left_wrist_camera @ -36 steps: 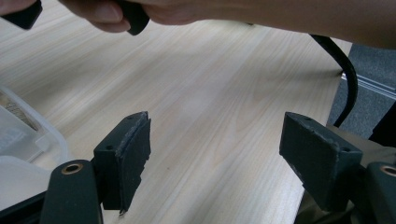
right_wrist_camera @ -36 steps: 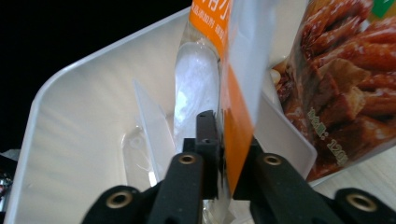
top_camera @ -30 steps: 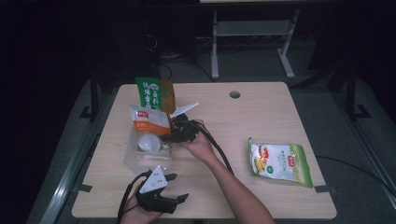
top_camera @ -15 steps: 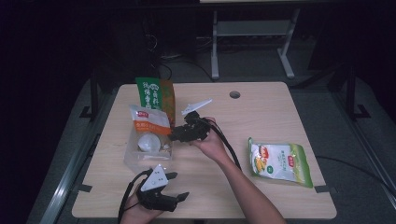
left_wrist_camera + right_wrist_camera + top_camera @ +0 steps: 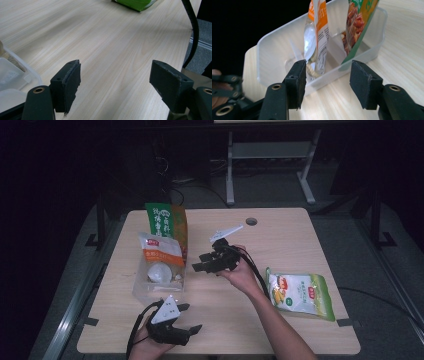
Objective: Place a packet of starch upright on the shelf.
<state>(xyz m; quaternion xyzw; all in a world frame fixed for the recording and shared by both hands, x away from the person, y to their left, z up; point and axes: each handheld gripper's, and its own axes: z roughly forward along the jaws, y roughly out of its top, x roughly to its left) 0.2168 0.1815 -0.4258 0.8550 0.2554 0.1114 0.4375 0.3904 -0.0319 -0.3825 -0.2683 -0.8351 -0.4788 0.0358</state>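
Note:
A clear plastic bin sits at the table's left with an orange-and-white pouch and a taller green bag standing in it. My right gripper hovers just right of the bin and points at it. Its jaws have just been opening and nothing is between them. In the right gripper view the gripper faces the bin wall, the orange pouch and the green bag. My left gripper rests open near the front edge, its jaws empty over bare wood.
A green-and-white snack bag lies flat at the table's right. A round cable hole is near the far edge. A black cable trails past the table's edge in the left gripper view, where a bin corner also shows.
My right gripper has drawn back to the right, away from the orange pouch and the bin, and its jaws have spread. The pouch stays in the bin. The left gripper has not moved.

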